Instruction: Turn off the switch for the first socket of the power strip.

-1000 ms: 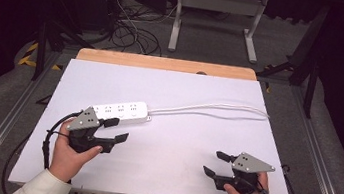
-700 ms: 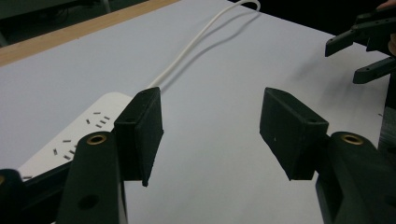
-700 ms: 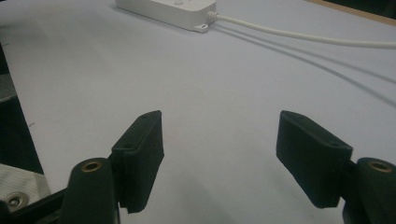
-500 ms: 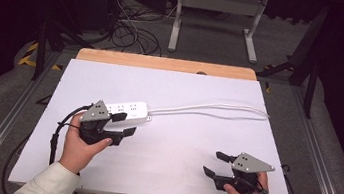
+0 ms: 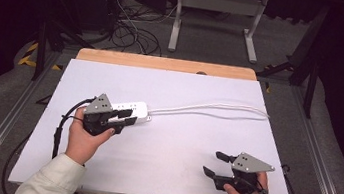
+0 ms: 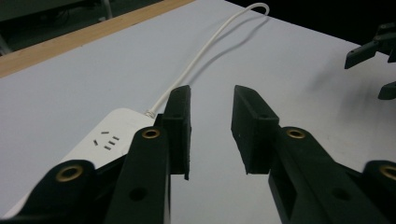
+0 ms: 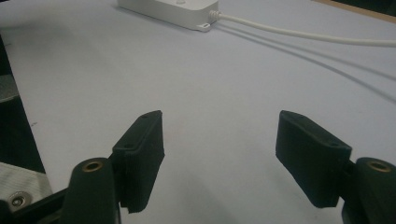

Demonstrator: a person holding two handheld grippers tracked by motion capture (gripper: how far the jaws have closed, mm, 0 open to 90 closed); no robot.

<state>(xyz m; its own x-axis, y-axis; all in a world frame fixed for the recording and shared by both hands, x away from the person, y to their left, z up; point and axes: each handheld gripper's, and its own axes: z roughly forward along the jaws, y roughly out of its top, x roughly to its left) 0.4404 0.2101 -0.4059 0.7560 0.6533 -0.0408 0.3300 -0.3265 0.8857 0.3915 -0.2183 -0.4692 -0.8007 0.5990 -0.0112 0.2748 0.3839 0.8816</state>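
The white worktop [image 5: 169,142] carries a white power strip [image 5: 130,107], which lies flat with its long axis running across the worktop, roughly side to side in the high view. Its cord end points toward the right gripper's side, and from it a white cable [image 5: 209,108] trails off in a long loop toward the far right edge.

The left gripper [image 5: 124,118] sits right at the strip's near side, pointing along it. In the left gripper view the strip's cord end [image 6: 112,135] lies just beside and outside one jaw, with bare worktop in the gap. Its jaws have just been closing and now stand narrowly apart, with nothing between them.

The right gripper [image 5: 216,164] rests well apart from the strip, near the front right edge, its jaws spread wide over bare worktop. The strip [image 7: 170,9] lies far ahead of it.
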